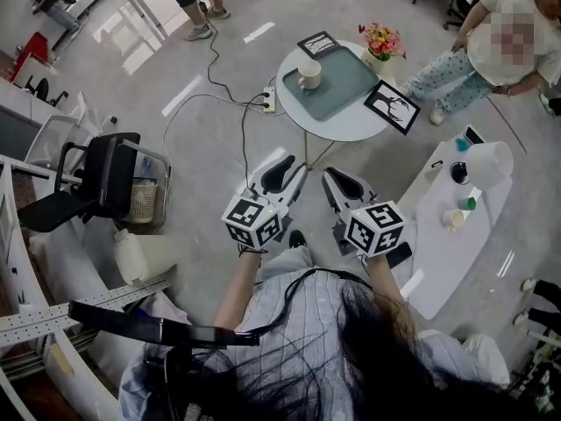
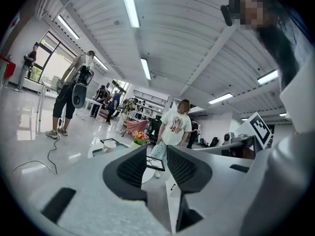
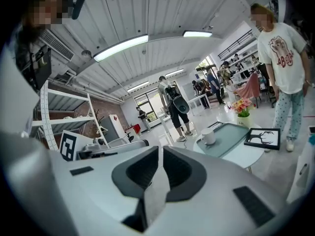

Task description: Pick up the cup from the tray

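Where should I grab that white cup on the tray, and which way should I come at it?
Probably around its round wall, about halfway up. The cup stands upright and alone at the left end of the tray, so come from the near side, level, one jaw each side.

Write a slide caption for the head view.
Left gripper and right gripper, both empty, face a white cup on a tray.

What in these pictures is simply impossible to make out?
Contents of the cup: too small in the head view; its own wall hides them in the right gripper view.
Picture in the far frame: too small in the head view.
On the side table, small items: head view, too small to name.
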Demonstrator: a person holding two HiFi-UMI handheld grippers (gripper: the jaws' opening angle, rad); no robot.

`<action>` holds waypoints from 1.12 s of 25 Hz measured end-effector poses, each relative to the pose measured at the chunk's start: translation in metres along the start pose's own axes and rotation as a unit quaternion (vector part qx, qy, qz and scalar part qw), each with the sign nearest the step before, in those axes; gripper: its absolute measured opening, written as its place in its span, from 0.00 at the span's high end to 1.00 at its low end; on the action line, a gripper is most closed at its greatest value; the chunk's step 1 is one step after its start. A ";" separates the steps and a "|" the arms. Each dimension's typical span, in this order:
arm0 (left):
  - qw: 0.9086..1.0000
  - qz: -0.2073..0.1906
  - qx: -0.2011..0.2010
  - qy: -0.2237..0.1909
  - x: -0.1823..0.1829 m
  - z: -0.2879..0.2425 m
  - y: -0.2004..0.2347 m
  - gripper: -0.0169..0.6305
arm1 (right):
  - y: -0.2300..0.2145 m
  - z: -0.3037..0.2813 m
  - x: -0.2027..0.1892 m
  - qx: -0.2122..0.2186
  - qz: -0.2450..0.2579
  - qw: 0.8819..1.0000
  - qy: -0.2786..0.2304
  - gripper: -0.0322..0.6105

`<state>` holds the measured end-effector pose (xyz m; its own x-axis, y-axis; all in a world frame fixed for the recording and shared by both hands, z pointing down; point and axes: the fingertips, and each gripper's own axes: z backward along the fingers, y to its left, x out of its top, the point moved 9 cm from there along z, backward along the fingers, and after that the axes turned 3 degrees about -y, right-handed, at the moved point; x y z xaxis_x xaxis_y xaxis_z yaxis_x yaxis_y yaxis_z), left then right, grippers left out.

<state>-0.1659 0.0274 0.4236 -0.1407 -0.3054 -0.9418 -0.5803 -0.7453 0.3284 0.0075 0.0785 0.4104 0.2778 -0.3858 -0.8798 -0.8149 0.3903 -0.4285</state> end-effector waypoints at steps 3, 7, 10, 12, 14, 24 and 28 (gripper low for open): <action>1.000 0.002 -0.004 0.005 0.003 -0.002 0.015 0.80 | 0.002 -0.014 0.001 -0.005 -0.007 1.000 0.000 0.88; 1.000 0.009 -0.004 0.007 0.002 -0.004 0.028 0.80 | 0.002 -0.024 0.001 -0.009 -0.005 1.000 0.009 0.88; 1.000 0.017 -0.004 0.007 0.000 -0.004 0.033 0.80 | 0.004 -0.027 0.001 -0.007 -0.006 1.000 0.009 0.88; 1.000 0.024 -0.004 0.008 -0.002 -0.005 0.034 0.80 | 0.004 -0.027 0.000 -0.004 -0.010 1.000 0.011 0.88; 1.000 0.029 -0.004 0.010 -0.004 -0.010 0.035 0.80 | 0.000 -0.030 0.001 -0.003 -0.012 1.000 0.018 0.88; 0.999 0.029 0.020 0.010 0.001 -0.036 0.060 0.79 | -0.036 -0.064 0.016 -0.001 -0.010 0.999 0.032 0.88; 0.999 0.020 0.027 0.019 0.004 -0.063 0.074 0.76 | -0.064 -0.084 0.031 -0.001 -0.011 0.999 0.031 0.88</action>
<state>-0.1590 -0.0659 0.4487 -0.1345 -0.3571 -0.9243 -0.6181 -0.6989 0.3599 0.0259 -0.0284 0.4281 0.2628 -0.4457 -0.8558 -0.8104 0.3794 -0.4464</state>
